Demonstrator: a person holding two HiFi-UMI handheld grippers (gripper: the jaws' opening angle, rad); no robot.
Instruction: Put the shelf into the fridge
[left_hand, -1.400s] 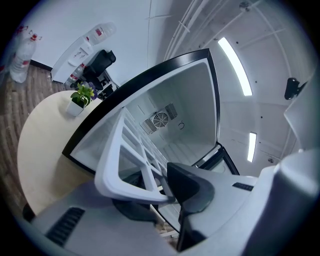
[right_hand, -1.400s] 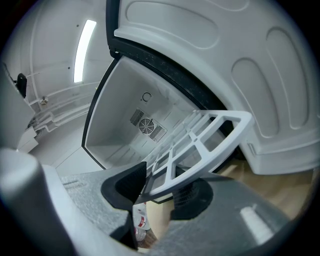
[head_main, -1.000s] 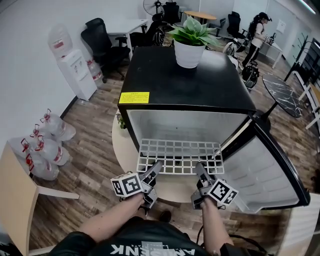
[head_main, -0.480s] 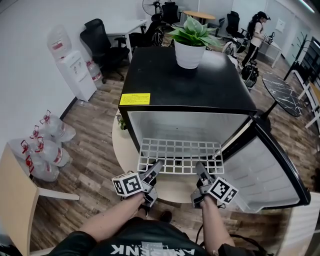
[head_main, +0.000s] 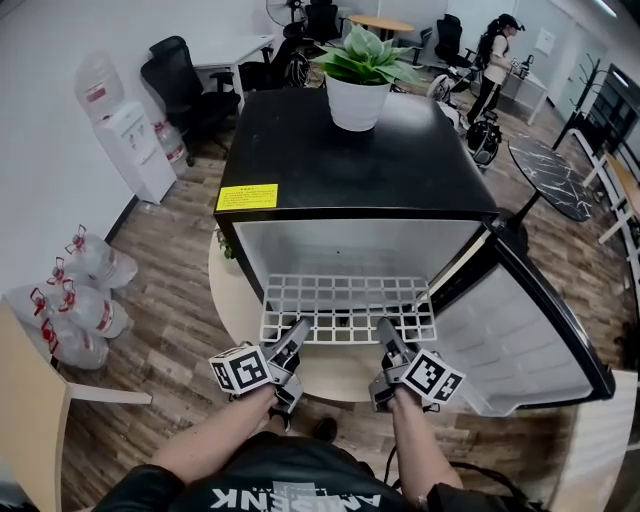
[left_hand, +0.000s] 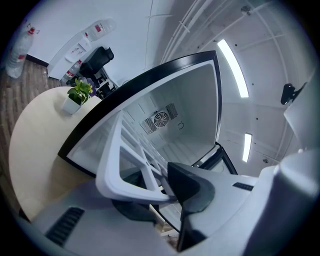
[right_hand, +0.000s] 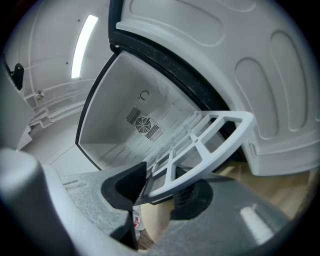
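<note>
The white grid shelf (head_main: 348, 306) lies level in the mouth of the black fridge (head_main: 350, 160), its far part inside the white cavity and its front edge sticking out. My left gripper (head_main: 293, 342) is shut on the front edge near the left corner, and my right gripper (head_main: 386, 340) is shut on it near the right corner. In the left gripper view the shelf's rim (left_hand: 125, 167) sits between the dark pads (left_hand: 192, 187). In the right gripper view the rim (right_hand: 210, 145) is clamped the same way, with the fridge's back wall and fan grille (right_hand: 143, 124) beyond.
The fridge door (head_main: 520, 335) stands open to the right. A potted plant (head_main: 358, 85) sits on the fridge top. The fridge rests on a round beige table (head_main: 232, 300). Water bottles (head_main: 70, 290) and a dispenser (head_main: 125, 140) are at the left; a person (head_main: 495, 50) stands far back.
The head view has shifted a little, so the fridge sits lower and further left in the picture. Both grippers and the shelf keep their places.
</note>
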